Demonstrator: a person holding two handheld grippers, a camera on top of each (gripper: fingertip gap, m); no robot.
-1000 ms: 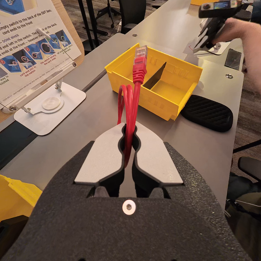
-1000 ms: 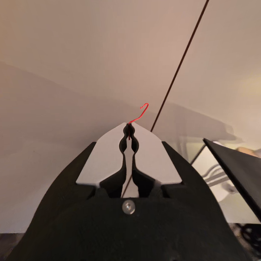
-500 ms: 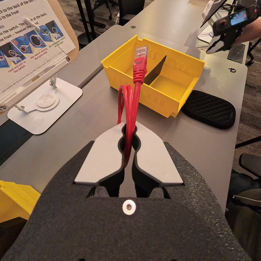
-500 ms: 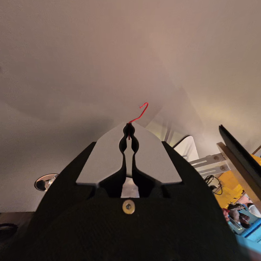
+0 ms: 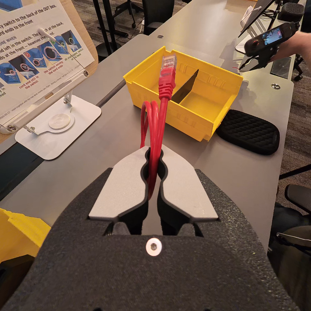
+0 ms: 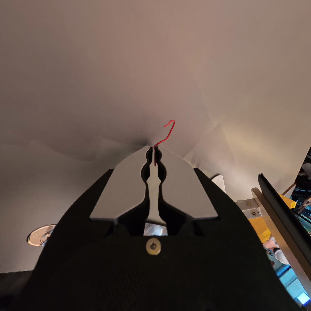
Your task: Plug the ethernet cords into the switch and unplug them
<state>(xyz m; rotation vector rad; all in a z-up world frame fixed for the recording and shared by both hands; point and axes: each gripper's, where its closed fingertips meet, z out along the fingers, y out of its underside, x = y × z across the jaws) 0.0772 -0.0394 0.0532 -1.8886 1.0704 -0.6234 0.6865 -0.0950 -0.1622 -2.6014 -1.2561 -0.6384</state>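
Red ethernet cord [image 5: 159, 127] clamped in left hand-held gripper [image 5: 154, 150], lower loops hidden, switch unseen

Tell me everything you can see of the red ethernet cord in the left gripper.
The red round-jacketed ethernet cord is bunched into several loops, pinched between the grey fingers of the left gripper. One end rises beyond the fingertips, ending in a ribbed red boot and a clear plastic plug, unplugged and touching nothing. It is held above the grey table, before the yellow plastic bin.
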